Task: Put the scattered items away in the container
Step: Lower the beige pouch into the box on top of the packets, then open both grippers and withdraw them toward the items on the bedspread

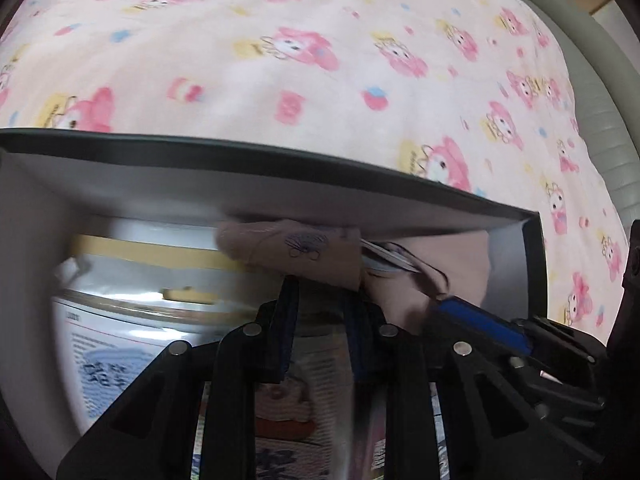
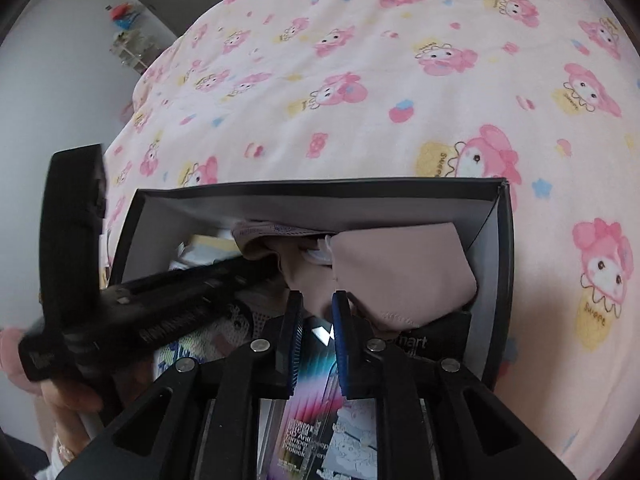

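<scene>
a pink cartoon-print blanket [image 2: 360, 100] covers the bed; a shelf [image 2: 132, 46] stands by the wall.

Fleecy blanket [image 2: 360, 80], matt cardboard box [image 2: 505, 280]

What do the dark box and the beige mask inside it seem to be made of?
Box: probably cardboard, matte dark outside, pale grey inside; thin flat walls with sharp folded corners. Mask: soft non-woven or woven fabric, matte; it creases and shows a stitched seam.

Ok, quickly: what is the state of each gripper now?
Left gripper: slightly open, tips at the pink pouch, no grip visible.
Right gripper: slightly open, holding nothing.
</scene>
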Tool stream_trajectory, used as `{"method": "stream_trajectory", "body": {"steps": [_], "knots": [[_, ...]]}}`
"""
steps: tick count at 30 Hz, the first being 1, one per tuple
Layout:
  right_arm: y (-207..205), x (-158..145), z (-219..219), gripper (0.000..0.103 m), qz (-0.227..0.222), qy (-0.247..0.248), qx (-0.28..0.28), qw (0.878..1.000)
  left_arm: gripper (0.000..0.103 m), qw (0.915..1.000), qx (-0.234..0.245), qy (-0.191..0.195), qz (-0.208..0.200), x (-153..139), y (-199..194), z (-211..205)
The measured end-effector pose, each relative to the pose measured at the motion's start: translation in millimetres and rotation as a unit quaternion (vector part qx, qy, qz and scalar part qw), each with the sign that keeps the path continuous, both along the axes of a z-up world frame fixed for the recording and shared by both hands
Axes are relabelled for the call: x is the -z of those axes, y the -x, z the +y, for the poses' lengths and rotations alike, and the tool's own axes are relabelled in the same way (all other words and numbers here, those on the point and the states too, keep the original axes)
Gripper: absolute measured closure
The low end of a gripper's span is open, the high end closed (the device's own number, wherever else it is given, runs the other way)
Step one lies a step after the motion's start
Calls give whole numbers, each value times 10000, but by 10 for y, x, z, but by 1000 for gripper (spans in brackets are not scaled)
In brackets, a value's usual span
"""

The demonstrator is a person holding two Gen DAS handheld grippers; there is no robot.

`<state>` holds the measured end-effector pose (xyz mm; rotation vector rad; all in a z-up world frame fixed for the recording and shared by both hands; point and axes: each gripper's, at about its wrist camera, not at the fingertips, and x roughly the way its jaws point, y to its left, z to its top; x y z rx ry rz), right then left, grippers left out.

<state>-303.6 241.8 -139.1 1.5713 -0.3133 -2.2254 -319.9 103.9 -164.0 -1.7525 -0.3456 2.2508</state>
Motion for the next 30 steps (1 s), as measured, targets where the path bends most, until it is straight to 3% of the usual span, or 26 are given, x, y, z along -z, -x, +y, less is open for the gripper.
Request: {"method": "stream_trajectory", "body": {"steps": [5, 7, 9, 13, 16, 19, 22, 26, 30], "knots": [[-115, -120, -54, 91, 361, -388, 66, 9986, 80, 9990, -40, -239, 383, -396, -300, -120], [-196, -257, 15, 91, 558, -337, 249, 9976, 80, 9976, 74, -163, 671, -602, -459, -138], [-340, -430, 108, 89, 684, -225, 468, 9963, 78, 9951, 129, -360, 911, -841, -658, -194], [-711, -808, 101, 82, 1141, -748, 737, 9879, 72, 9896, 176, -360, 1381, -1213, -1045, -220], [-1080, -1071, 79, 71, 1376, -716, 934, 9835, 71, 9861, 227, -396, 1595, -1449, -1333, -246], [-1436, -1292, -17, 61, 1690, -867, 1035, 9763, 68, 9822, 335, -270, 1828, -1629, -1628, -283], [-1769, -1483, -122, 61, 2011, -1076, 1101, 9674, 67, 9793, 546, 85, 1948, -1737, -1905, -316], [-2139, -1644, -189, 61, 2120, -859, 1050, 9678, 67, 9768, 575, -22, 2062, -1837, -2233, -447], [-2472, -1715, -324, 61, 2198, -1051, 1094, 9637, 67, 9758, 566, 41, 2110, -1870, -2502, -544]]}}
